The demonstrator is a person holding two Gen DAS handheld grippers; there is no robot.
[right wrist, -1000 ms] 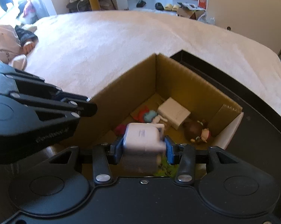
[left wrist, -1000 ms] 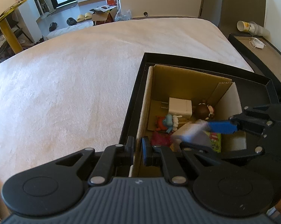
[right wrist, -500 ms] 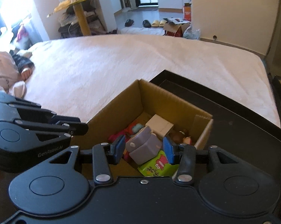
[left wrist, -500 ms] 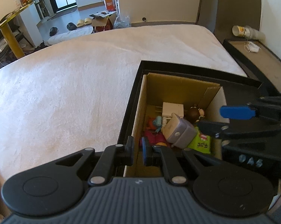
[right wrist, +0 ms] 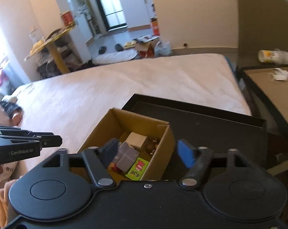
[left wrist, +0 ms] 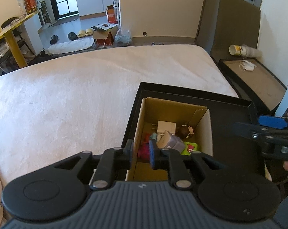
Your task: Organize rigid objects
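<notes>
Plastic, light and stiff, is my guess for the grey adapter [right wrist: 129, 155] in the cardboard box [right wrist: 164, 148]; grip its flat sides. Right gripper [right wrist: 146, 152] jaws are opening, nothing between them; left gripper [left wrist: 141, 152] jaws part slightly, empty.

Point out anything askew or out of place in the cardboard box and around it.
In the cardboard box the grey charger block lies tilted on the pile, leaning over the green packet rather than flat. On the side tray a paper cup lies tipped on its side beside a crumpled face mask.
</notes>
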